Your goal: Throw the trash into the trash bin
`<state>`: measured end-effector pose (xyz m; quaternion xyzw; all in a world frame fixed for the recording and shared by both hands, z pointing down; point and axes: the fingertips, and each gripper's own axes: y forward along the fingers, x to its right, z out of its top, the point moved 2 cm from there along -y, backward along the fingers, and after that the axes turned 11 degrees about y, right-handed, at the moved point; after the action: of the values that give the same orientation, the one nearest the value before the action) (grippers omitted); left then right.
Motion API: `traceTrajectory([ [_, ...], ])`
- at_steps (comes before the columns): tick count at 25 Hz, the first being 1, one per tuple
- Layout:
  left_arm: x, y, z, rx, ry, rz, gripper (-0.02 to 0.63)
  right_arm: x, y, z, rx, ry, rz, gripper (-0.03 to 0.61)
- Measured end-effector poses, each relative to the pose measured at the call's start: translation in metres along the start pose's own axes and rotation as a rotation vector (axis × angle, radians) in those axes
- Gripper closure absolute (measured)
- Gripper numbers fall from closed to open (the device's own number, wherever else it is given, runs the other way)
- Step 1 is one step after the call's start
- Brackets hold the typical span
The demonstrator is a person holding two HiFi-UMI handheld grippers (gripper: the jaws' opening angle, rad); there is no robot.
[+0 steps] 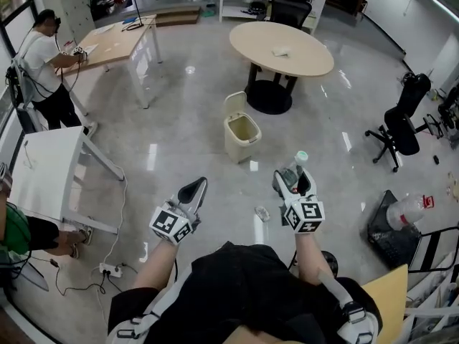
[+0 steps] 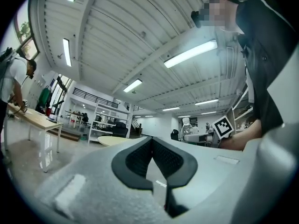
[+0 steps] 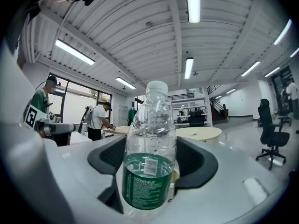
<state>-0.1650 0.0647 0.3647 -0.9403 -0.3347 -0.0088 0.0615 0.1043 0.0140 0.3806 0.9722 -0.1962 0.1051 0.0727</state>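
A clear, green-labelled bottle (image 3: 149, 125) is clamped upright in the right gripper (image 1: 295, 180), its base hidden below the jaws. The left gripper (image 1: 195, 190) is closed on nothing. Farther off, well apart from the bottle, the open-lidded trash bin (image 1: 239, 147) stands on the floor, its inside hard to make out.

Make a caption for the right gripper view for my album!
The right tool grips an upright clear bottle with a green label and white cap.
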Motion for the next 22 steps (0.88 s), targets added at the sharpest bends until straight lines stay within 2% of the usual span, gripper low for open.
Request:
traceTrajectory([
  [2, -0.012, -0.003, 0.001, 0.005, -0.013, 0.014, 0.612, 0.008, 0.006, 0.005, -0.001, 0.021, -0.025, 0.249],
  [5, -0.025, -0.005, 0.001, 0.019, -0.029, 0.02, 0.612, 0.009, 0.018, 0.013, -0.004, -0.001, -0.029, 0.249],
  [11, -0.058, -0.014, -0.014, 0.01, -0.075, 0.082, 0.612, -0.004, 0.074, 0.013, -0.019, 0.018, 0.04, 0.249],
  [19, -0.096, 0.019, -0.016, -0.02, 0.003, 0.1, 0.612, -0.004, 0.158, 0.018, 0.011, 0.046, 0.132, 0.249],
  [22, -0.11, 0.05, -0.01, -0.012, -0.012, 0.088, 0.612, 0.007, 0.187, 0.02, 0.016, 0.065, 0.161, 0.249],
])
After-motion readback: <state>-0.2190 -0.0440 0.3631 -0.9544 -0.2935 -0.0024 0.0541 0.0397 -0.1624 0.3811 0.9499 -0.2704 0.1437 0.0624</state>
